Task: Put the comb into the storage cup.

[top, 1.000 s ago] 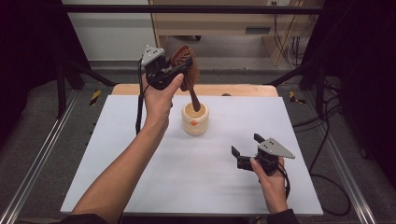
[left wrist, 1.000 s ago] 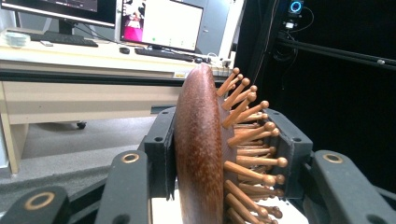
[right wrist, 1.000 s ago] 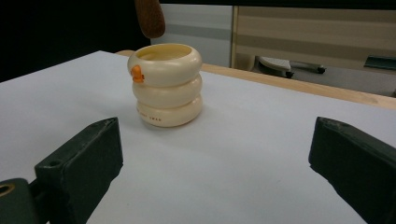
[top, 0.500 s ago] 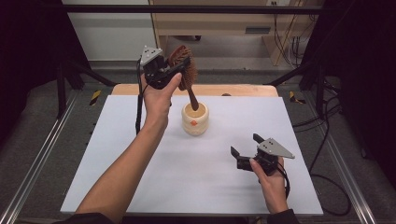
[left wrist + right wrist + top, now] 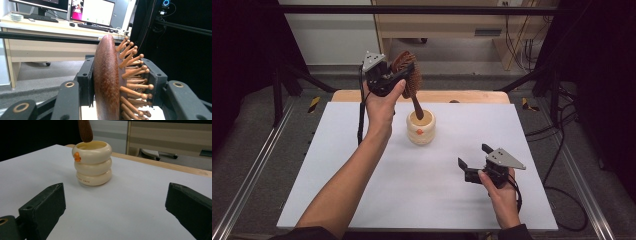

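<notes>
I have the left gripper (image 5: 399,75) clamped on the head of the dark wooden pin-bristle hairbrush (image 5: 408,80), raised so its handle slants down just over the mouth of the cream ringed ceramic cup (image 5: 420,128), while my right gripper (image 5: 477,161) rests agape and empty nearer me.

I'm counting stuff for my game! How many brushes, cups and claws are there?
Brush: 1, the brown hairbrush, held above the cup by its head
Cup: 1, the cream cup on the table
Claws: 2, the left claw shut on the hairbrush, the right claw open with nothing in it
Total: 4
</notes>
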### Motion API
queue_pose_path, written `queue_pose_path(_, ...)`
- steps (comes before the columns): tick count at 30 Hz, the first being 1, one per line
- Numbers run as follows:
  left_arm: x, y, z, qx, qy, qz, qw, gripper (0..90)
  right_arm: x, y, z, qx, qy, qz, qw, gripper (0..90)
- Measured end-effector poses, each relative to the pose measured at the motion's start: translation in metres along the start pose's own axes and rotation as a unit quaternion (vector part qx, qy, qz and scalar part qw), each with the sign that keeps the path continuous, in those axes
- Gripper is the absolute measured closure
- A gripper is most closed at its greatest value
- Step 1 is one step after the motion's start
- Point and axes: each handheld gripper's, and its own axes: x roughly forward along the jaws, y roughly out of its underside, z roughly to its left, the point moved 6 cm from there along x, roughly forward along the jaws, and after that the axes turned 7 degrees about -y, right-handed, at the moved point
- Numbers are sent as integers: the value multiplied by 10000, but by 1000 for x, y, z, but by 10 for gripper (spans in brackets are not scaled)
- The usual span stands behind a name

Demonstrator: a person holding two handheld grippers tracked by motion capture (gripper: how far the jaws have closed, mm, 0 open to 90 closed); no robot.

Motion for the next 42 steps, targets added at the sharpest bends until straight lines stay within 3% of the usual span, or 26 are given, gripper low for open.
queue_pose_path(18,5,6,1,-5,-48,51,10000,505,1,1,1,20,-54,28,10000,35)
queue_pose_path(42,22,34,3,-21,-50,250,9997,505,2,3,1,-2,-64,87,9999,39)
